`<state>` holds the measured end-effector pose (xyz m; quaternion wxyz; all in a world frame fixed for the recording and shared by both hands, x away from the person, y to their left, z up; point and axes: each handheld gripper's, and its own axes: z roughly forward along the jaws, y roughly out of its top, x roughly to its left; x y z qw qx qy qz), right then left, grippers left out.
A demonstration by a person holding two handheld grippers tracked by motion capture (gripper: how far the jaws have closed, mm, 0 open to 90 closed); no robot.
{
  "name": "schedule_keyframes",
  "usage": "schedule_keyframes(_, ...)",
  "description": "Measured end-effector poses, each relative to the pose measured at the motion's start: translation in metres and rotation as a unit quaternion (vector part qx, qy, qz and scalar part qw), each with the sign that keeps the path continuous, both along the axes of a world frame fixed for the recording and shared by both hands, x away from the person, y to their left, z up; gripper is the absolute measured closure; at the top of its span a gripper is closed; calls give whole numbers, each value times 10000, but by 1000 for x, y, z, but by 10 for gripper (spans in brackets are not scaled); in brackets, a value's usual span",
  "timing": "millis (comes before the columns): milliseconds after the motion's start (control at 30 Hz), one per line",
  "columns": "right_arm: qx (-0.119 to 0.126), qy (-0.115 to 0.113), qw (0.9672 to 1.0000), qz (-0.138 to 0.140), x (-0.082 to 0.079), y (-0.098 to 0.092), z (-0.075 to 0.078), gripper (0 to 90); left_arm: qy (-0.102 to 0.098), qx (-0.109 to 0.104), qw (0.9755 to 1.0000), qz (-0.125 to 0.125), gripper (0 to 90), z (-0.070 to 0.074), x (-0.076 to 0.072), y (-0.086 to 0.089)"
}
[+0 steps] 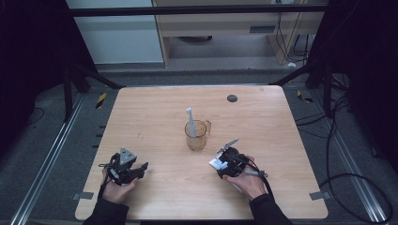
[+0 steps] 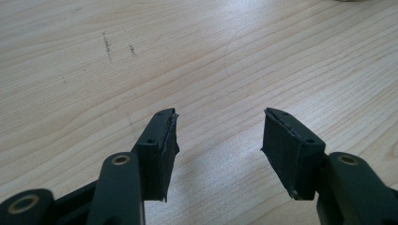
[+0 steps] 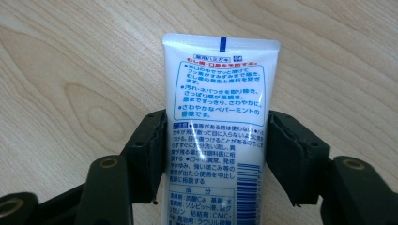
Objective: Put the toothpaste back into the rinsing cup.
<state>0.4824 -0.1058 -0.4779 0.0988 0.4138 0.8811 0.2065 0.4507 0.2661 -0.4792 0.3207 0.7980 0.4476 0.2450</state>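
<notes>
While tube fills right gripper, table open.

White tube, blue-red print; amber cup; pale wood-grain table.

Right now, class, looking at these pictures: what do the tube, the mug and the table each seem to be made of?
Tube: likely soft plastic, glossy white; it shines under the light and has a flat crimped end with printed text.
Mug: seems clear amber-tinted plastic or glass; the toothbrush shows through its wall.
Table: pale wood or wood-look laminate, matt, with visible grain lines.
</notes>
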Motion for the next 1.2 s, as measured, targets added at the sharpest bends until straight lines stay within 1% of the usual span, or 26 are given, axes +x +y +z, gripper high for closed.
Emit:
schedule_keyframes(200, -43, 17, 10000, -33, 0, 1, 3, 492, 0, 1, 10000, -2, 445, 0, 0, 0)
schedule_keyframes(233, -7, 58, 9999, -113, -1, 1, 3, 512, 0, 2, 10000, -1, 444, 0, 0, 0)
schedule_keyframes(267, 14, 56, 9999, -88, 0, 0, 4, 528, 2, -1, 10000, 1, 444, 0, 0, 0)
schedule_keyframes(467, 175, 109, 9997, -148, -1, -5, 10, 649, 7, -2, 10000, 0, 445, 0, 0, 0)
schedule_keyframes(533, 216, 129, 9995, -172, -1, -5, 12, 665, 8, 2, 10000, -5, 445, 0, 0, 0)
schedule_keyframes(667, 250, 133, 9995, -119, -2, -7, 14, 678, 9, -9, 10000, 1, 445, 0, 0, 0)
schedule_keyframes(767, 359, 121, 9992, -130, -3, -8, 18, 681, 5, -11, 10000, 0, 446, 0, 0, 0)
schedule_keyframes(833, 445, 70, 9989, -140, -4, -9, 21, 682, 0, -4, 10000, -2, 446, 0, 0, 0)
schedule_keyframes(900, 559, -29, 9983, -133, -5, -11, 26, 683, 2, -8, 10000, 1, 445, 0, 0, 0)
schedule_keyframes(967, 722, -141, 9972, -159, -6, -13, 31, 684, 5, -12, 10000, 5, 445, 0, 0, 0)
schedule_keyframes(1033, 910, -317, 9952, -160, -6, -16, 36, 686, 2, -6, 10000, 5, 445, 0, 0, 0)
schedule_keyframes(1067, 970, -361, 9945, -171, -7, -17, 38, 686, -3, 0, 10000, 6, 446, 0, 0, 0)
schedule_keyframes(1167, 1194, -563, 9910, -211, -9, -19, 44, 688, -10, 4, 10000, 6, 446, 1, 0, 0)
schedule_keyframes(1200, 1278, -670, 9894, -188, -9, -20, 46, 689, -9, 2, 10000, 4, 446, 1, 0, 0)
